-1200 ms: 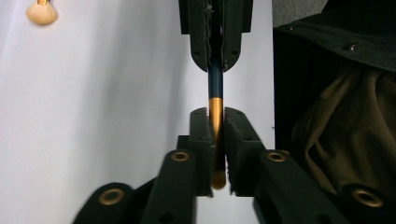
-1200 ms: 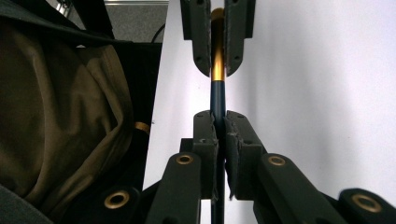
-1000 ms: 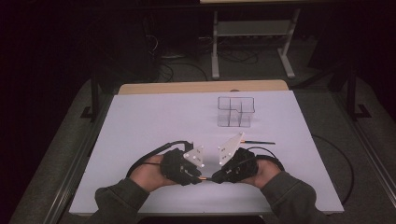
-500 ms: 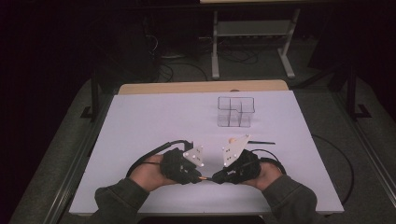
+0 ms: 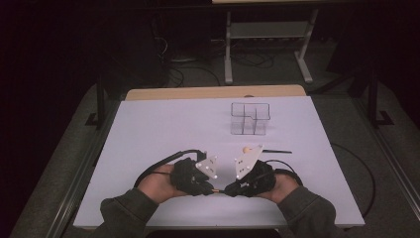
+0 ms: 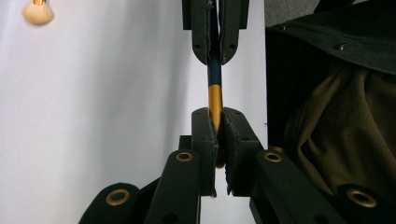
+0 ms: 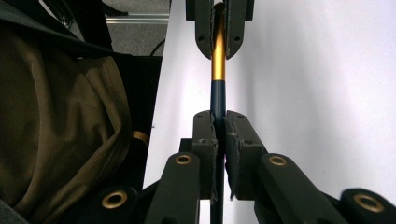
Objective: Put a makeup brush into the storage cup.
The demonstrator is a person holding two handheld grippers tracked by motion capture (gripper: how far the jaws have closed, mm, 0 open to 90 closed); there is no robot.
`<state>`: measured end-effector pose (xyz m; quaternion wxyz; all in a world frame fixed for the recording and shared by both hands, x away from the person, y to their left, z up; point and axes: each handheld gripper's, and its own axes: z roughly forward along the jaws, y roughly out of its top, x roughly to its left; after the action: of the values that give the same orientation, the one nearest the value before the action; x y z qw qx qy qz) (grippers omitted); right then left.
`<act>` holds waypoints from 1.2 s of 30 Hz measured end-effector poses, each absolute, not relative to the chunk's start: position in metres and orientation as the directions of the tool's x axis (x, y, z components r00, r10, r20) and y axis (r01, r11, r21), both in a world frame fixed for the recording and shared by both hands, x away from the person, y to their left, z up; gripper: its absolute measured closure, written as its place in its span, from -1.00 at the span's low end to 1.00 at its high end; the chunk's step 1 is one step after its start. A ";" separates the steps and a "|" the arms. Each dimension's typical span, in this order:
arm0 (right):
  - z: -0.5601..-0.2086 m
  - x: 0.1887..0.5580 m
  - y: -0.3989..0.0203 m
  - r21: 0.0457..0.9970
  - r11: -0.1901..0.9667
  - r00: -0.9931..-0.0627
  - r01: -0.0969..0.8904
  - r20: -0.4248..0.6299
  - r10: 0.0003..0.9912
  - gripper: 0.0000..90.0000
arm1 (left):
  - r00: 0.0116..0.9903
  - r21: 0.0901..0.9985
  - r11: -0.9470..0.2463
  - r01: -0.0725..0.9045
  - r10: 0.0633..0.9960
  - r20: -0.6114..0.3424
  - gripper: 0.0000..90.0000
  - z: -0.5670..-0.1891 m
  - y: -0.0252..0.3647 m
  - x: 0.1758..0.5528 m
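Gold and dark blue, a thin brush handle (image 6: pixel 214 95) is held level just above the near edge of the white table (image 5: pixel 163 124), stretched between the two grippers: over the last moment the jaws of the left gripper (image 6: pixel 214 122) have been closing and are now clamped on the gold end, while the right gripper (image 7: pixel 218 122) is clamped on the blue end. With both ends gripped, a handover or a pull apart is judged possible, the clear organizer (image 5: pixel 250 118) and a loose brush (image 5: pixel 266 150) lying farther back.
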<state>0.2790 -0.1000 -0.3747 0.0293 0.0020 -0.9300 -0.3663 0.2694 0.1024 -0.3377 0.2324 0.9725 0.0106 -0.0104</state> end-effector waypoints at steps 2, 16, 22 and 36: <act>-0.374 0.279 -0.100 0.679 0.734 -0.998 0.020 0.055 -0.024 0.81 | 1.000 0.450 -0.893 0.023 0.014 -0.023 0.86 -0.337 0.102 0.269; -0.367 0.282 -0.090 0.640 0.767 -0.997 0.031 0.076 -0.024 0.65 | 1.000 0.441 -0.897 0.022 0.018 -0.012 0.87 -0.332 0.102 0.268; -0.362 0.283 -0.081 0.639 0.769 -0.996 0.022 0.080 -0.038 0.66 | 1.000 0.431 -0.902 0.018 0.014 -0.011 0.87 -0.331 0.101 0.269; -0.365 0.285 -0.074 0.634 0.773 -0.994 0.029 0.101 -0.046 0.81 | 1.000 0.432 -0.902 0.012 0.010 -0.008 0.87 -0.331 0.099 0.269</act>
<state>0.2851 -0.0741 -0.3647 0.0555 0.0046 -0.9399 -0.3368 0.2685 0.0993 -0.3311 0.2214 0.9752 0.0056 -0.0028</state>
